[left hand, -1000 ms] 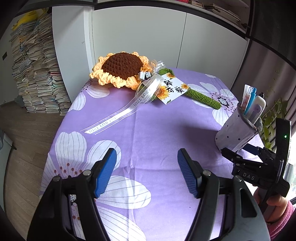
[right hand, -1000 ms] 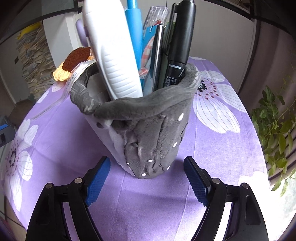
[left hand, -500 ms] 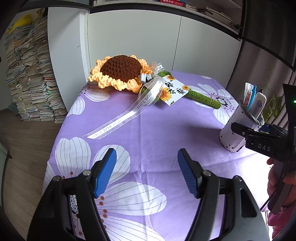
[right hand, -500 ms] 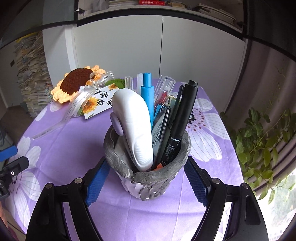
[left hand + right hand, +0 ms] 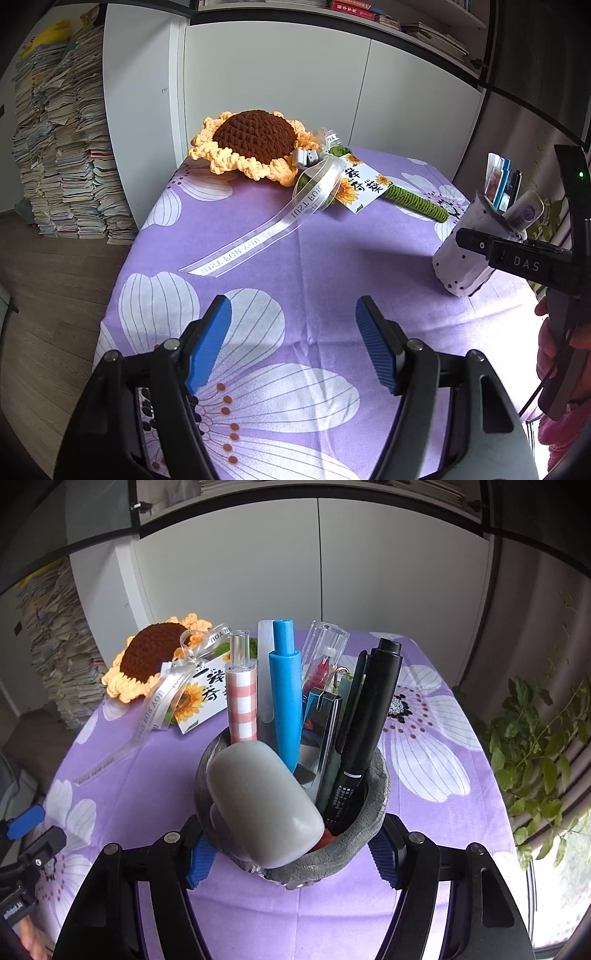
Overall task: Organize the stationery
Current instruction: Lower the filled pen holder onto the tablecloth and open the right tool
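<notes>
A grey felt pen holder with white dots (image 5: 369, 812) stands on the purple flowered tablecloth (image 5: 424, 904), full of stationery: a blue pen (image 5: 284, 690), a black marker (image 5: 365, 716), a pink checked pen (image 5: 242, 701) and a white rounded tool (image 5: 262, 805). My right gripper (image 5: 288, 860) is open, its blue pads on either side of the holder's base. In the left wrist view the holder (image 5: 465, 258) stands at the right. My left gripper (image 5: 291, 343) is open and empty above the cloth.
A crocheted sunflower (image 5: 251, 147) with a white ribbon (image 5: 258, 240) and a card lies at the table's far side. White cupboards stand behind. Paper stacks (image 5: 59, 147) rise at the left. A green plant (image 5: 535, 746) stands at the right.
My right gripper has risen and now looks down into the holder, which sits deeper between its pads. My left gripper has drawn back slightly; both stay open.
</notes>
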